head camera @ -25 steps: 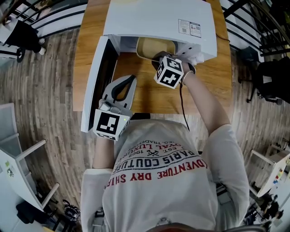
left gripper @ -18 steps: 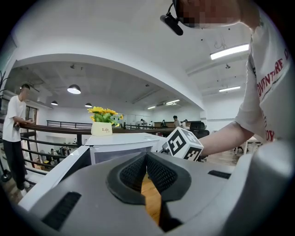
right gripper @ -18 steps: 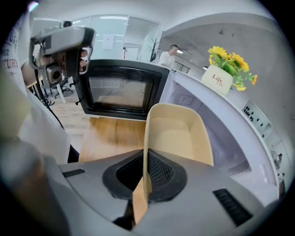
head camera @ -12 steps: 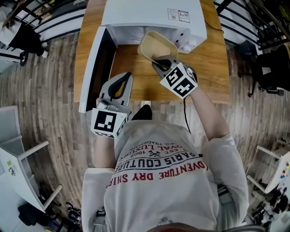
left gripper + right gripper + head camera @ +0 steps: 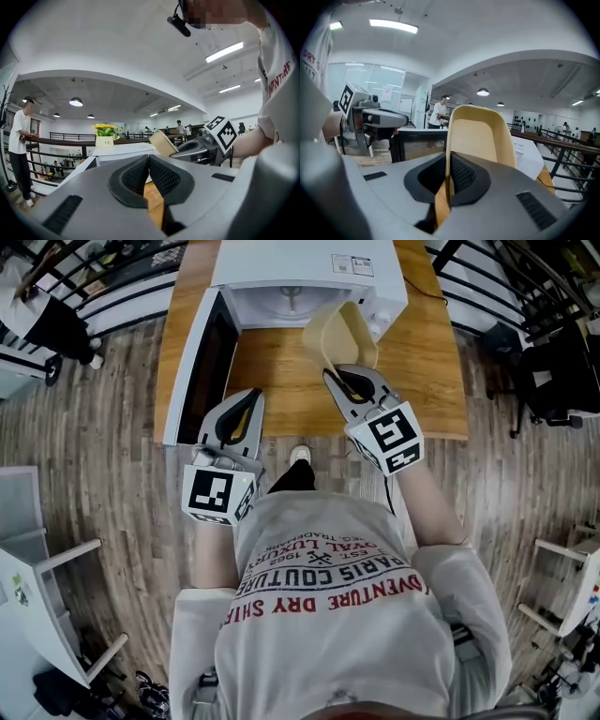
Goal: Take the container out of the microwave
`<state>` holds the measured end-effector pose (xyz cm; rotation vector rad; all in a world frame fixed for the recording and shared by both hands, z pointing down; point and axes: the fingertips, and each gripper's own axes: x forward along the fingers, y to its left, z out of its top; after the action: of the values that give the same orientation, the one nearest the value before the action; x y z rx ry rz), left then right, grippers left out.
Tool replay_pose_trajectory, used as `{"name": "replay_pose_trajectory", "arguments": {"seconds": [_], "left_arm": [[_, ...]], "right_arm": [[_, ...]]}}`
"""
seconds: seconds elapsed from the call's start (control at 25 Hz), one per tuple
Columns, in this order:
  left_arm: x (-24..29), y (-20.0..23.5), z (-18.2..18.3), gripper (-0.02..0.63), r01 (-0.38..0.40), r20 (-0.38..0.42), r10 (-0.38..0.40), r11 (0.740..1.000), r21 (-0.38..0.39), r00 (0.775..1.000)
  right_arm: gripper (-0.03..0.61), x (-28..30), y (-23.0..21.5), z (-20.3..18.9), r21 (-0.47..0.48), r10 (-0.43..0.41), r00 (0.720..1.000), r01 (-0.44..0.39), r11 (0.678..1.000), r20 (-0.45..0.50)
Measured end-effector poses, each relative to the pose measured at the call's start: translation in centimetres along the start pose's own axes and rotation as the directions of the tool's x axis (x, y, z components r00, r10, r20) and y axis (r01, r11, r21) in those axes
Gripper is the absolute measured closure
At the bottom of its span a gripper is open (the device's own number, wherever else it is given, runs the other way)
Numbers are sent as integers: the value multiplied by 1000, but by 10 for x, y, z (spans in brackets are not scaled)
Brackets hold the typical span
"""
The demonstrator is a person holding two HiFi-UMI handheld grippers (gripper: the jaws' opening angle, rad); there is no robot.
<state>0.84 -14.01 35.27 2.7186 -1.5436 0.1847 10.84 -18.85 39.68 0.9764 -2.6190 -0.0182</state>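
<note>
The floor (image 5: 112, 474) is laid in grey-brown wooden planks. A wooden table (image 5: 183, 343) is set at the far middle of the head view. Black railings (image 5: 103, 273) are seen past it at the far left and far right. White furniture frames (image 5: 56, 554) are placed on the floor at the left, with others at the right, and a black chair (image 5: 562, 381) is seen at the far right. In the left gripper view a white ceiling (image 5: 117, 42) is shown, lit by long strip lights (image 5: 224, 52) and round lamps (image 5: 76, 101). A pot of yellow flowers (image 5: 105, 133) is seen in front of a dark rail. In the right gripper view a glass partition (image 5: 370, 79) is seen at the left.
</note>
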Motion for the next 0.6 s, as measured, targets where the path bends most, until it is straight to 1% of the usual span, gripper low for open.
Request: {"name": "replay_pose_trajectory", "arguments": {"seconds": [0.08, 0.2, 0.28, 0.36, 0.44, 0.6], "left_arm": [[-4, -3, 1, 597, -3, 4, 3, 1000, 8, 1000], [-8, -4, 3, 597, -5, 11, 5, 1000, 23, 1000], [-10, -2, 5, 597, -13, 9, 12, 999, 29, 1000], [-10, 1, 6, 597, -20, 7, 20, 999, 32, 1000], [-10, 2, 8, 597, -20, 10, 20, 999, 34, 1000], [-9, 3, 12, 597, -18, 19, 17, 999, 36, 1000]], "right_arm": [[548, -16, 0, 5, 25, -40, 998, 39, 999, 50], [548, -36, 0, 13, 65, -81, 990, 74, 995, 117], [548, -46, -1, 20, 94, -117, 980, 103, 990, 163], [548, -54, -3, 27, 100, -157, 966, 140, 985, 203], [548, -58, -3, 31, 88, -184, 957, 168, 982, 225], [549, -62, -4, 34, 86, -219, 948, 204, 975, 231]]}}
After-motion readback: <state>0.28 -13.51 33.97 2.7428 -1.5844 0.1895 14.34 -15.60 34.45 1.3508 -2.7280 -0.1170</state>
